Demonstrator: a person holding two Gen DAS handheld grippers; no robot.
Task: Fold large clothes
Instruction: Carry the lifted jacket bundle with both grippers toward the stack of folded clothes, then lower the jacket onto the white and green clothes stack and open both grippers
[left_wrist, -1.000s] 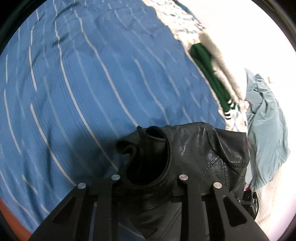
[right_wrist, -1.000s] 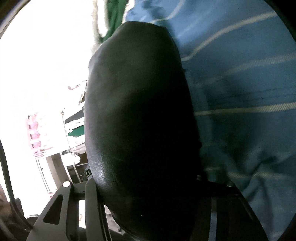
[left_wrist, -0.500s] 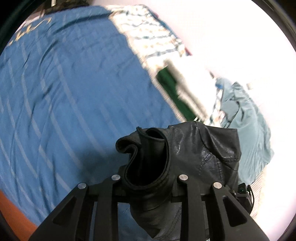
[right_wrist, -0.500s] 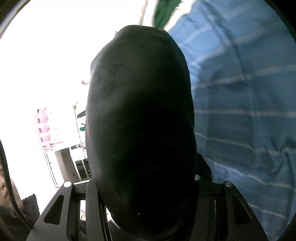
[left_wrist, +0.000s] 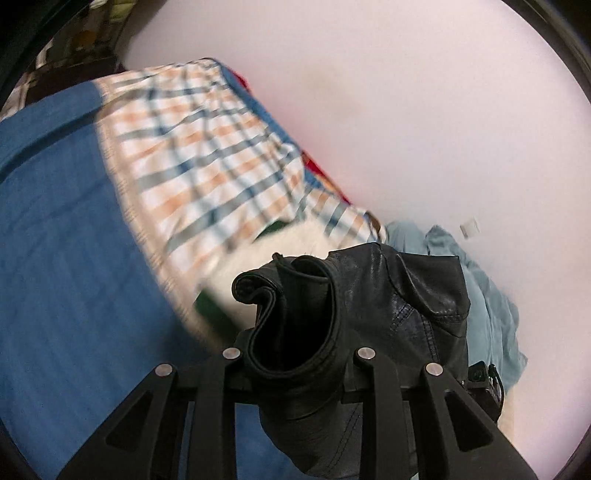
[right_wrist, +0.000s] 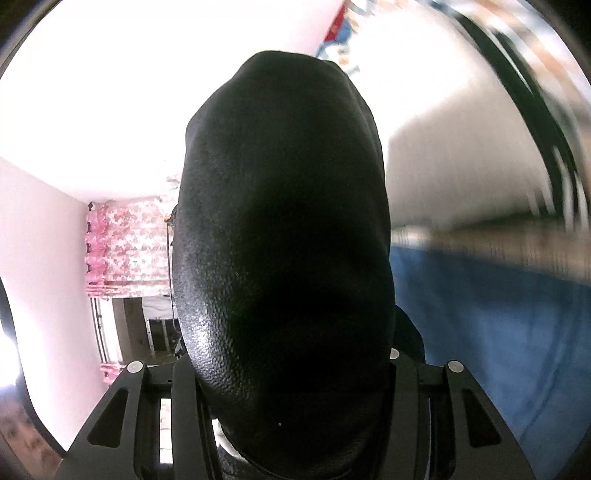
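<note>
Both grippers hold the black leather jacket (left_wrist: 373, 317) up in the air above the bed, so the step in hand looks like the lift and carry before a fold, not the fold itself. Left gripper (left_wrist: 299, 365) is pinched on a rolled edge of the jacket, maybe collar or cuff, can't tell which; the leather curls up in a loop between the fingers and the rest hangs down below and to the right. Right gripper (right_wrist: 291, 373) is clamped on another part of the same jacket, which balloons up as a big dark bulge (right_wrist: 284, 236) and blocks most of that view; fingertips are hidden under it, but the leather sits squeezed between the two arms. Below the left gripper is the blue bedspread (left_wrist: 62, 258), then a checked orange-and-blue sheet (left_wrist: 207, 158), a bit of green cloth (left_wrist: 210, 310) and something white, blurred. A light blue garment (left_wrist: 491, 306) lies crumpled against the pale wall (left_wrist: 424, 110). In the right wrist view a pink flowered curtain (right_wrist: 125, 247) and part of a face (right_wrist: 26, 435) show at the left. Next move, as a guess: bring the jacket down flat on the open blue area, spread it, keep the two grips apart so it doesn't bunch; leather is stiff and heavy, so it may spring back or slip from a thin pinch. Containers: none in view, nothing to report inside any.
</note>
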